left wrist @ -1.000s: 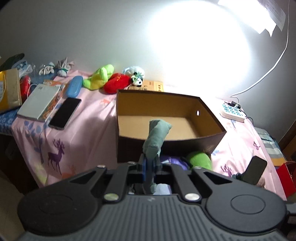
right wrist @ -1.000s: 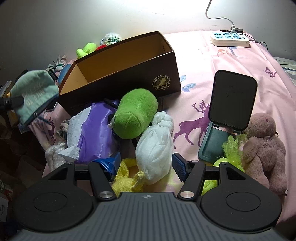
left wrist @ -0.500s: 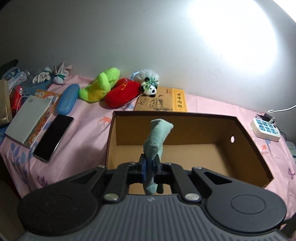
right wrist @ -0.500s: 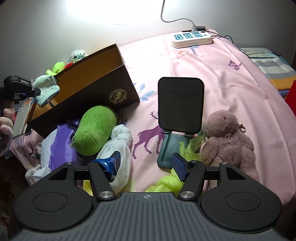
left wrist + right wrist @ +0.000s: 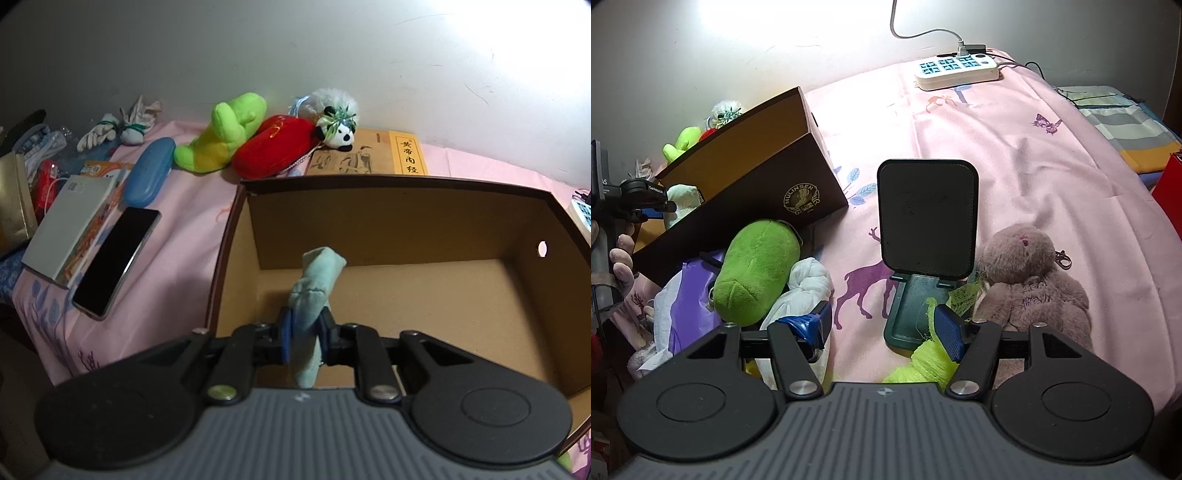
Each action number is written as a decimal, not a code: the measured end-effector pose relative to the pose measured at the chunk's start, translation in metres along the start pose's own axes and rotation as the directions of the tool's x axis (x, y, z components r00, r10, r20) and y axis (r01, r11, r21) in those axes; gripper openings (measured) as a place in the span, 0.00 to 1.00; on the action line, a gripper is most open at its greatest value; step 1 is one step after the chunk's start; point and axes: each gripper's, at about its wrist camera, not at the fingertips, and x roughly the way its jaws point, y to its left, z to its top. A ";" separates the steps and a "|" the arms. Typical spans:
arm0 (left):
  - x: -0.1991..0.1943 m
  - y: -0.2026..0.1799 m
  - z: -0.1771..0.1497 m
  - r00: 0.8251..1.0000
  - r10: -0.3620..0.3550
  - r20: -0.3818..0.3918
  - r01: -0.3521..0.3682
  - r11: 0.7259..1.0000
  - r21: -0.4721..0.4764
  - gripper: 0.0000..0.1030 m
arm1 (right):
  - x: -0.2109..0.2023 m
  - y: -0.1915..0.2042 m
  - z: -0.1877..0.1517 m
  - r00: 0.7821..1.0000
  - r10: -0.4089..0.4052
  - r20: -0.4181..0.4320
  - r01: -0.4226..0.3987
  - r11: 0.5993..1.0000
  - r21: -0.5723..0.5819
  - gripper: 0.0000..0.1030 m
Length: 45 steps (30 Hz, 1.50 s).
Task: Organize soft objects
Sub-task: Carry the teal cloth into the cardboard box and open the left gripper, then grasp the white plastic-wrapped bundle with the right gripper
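Note:
My left gripper (image 5: 303, 338) is shut on a pale teal cloth pouch (image 5: 314, 291) and holds it over the near left part of the open brown cardboard box (image 5: 424, 221), whose floor is bare. In the right wrist view the box (image 5: 764, 192) stands at the left, with the pouch (image 5: 681, 199) at its near end. My right gripper (image 5: 882, 328) is open and empty, low over the pink bedspread. A green plush (image 5: 755, 269), a white knotted cloth (image 5: 805, 291), a yellow-green fuzzy item (image 5: 929, 363) and a mauve teddy (image 5: 1030, 280) lie near it.
A dark phone stand (image 5: 927, 221) stands just ahead of the right gripper. A power strip (image 5: 956, 68) lies at the far edge. Behind the box lie a green plush (image 5: 221, 136), a red plush (image 5: 277, 149), a panda (image 5: 338, 131) and a book (image 5: 369, 157). A phone (image 5: 114, 258) lies left.
My left gripper carried the pouch forward and down, from before the box to over its inside. My right gripper moved right, away from the green plush toward the phone stand, still open.

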 end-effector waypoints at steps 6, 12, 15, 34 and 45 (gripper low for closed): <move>-0.017 -0.002 -0.001 0.999 0.010 0.048 -0.012 0.999 0.034 0.69 | 0.005 0.006 0.003 0.999 0.031 -0.017 -0.032 0.999 -0.025 0.44; -0.051 0.006 -0.003 0.996 -0.004 0.088 0.003 1.000 0.017 0.69 | 0.008 0.013 0.005 0.997 0.071 -0.027 -0.072 0.996 -0.052 0.44; -0.073 0.013 -0.009 0.995 -0.025 0.101 0.025 1.000 -0.002 0.69 | 0.008 0.016 0.004 0.995 0.093 -0.029 -0.095 0.994 -0.060 0.44; -0.185 0.013 -0.130 0.969 -0.245 0.027 0.245 0.969 0.026 0.80 | 0.004 0.030 -0.018 0.974 0.197 -0.108 -0.206 0.975 -0.084 0.45; -0.210 -0.006 -0.179 0.946 -0.321 -0.037 0.323 0.946 0.041 0.91 | 0.011 0.037 -0.028 0.961 0.235 -0.144 -0.248 0.965 -0.083 0.45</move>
